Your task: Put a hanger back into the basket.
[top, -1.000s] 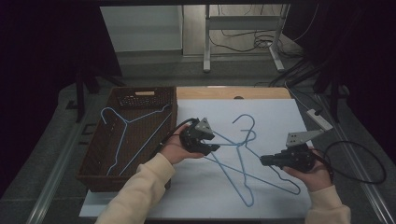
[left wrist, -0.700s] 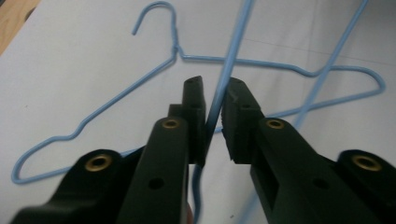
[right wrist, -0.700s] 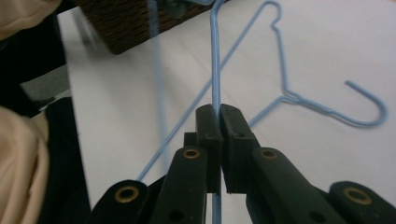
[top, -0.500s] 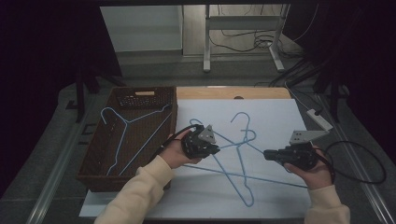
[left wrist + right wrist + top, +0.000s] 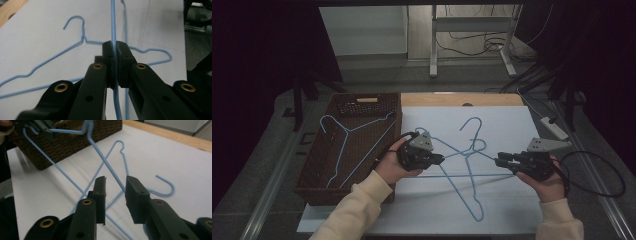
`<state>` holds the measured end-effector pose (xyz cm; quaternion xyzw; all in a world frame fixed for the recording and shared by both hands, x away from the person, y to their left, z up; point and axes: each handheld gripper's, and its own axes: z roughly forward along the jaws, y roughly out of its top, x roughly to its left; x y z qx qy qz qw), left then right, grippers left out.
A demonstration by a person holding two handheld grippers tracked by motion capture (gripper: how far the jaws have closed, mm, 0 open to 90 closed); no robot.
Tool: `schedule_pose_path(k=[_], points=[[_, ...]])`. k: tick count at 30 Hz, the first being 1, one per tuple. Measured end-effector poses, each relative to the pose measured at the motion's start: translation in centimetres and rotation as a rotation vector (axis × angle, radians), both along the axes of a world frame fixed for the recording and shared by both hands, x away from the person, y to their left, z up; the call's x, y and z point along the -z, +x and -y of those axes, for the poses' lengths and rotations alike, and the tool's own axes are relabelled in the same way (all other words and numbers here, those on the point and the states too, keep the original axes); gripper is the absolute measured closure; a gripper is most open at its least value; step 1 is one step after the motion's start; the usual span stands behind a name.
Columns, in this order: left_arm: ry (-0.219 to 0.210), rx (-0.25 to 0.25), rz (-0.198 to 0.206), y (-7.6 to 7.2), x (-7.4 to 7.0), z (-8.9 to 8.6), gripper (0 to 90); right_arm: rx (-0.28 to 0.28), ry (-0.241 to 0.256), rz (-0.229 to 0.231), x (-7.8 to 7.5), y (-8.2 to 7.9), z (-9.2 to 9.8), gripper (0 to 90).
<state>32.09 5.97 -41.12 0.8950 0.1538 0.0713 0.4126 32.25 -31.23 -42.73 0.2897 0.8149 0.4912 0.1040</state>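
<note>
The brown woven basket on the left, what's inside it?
One light blue wire hanger lies inside the brown woven basket; a forearm covers its near right corner.

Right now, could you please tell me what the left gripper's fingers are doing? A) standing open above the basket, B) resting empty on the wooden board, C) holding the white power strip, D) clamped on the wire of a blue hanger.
D: in the left gripper view the left gripper has its fingers pressed together with the blue hanger wire running between them; the right gripper stands open around another wire.

cream sleeves (image 5: 362, 202), black claws with brass screws (image 5: 61, 87), trailing cable (image 5: 607, 172).
</note>
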Motion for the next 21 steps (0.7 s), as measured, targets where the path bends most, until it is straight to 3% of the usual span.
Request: schedule_pose_path(k=[7,14,15,21], points=[[-0.068,-0.022,-0.006,-0.6,-0.7,-1.1,86.4,0.046,0.03,0.018,0.2,0.0,0.6,59.9],[-0.11,-0.088,0.019,-1.2,-1.5,-2.9,86.5,0.114,0.051,0.035,0.5,-0.2,1.5,45.7],[-0.132,-0.112,0.029,-1.5,-1.6,-3.5,86.5,0.122,0.053,0.034,0.6,-0.2,1.6,43.9],[-0.164,-0.155,0.041,-2.1,-2.1,-4.9,86.5,0.138,0.052,0.024,1.3,-0.2,1.8,40.4]])
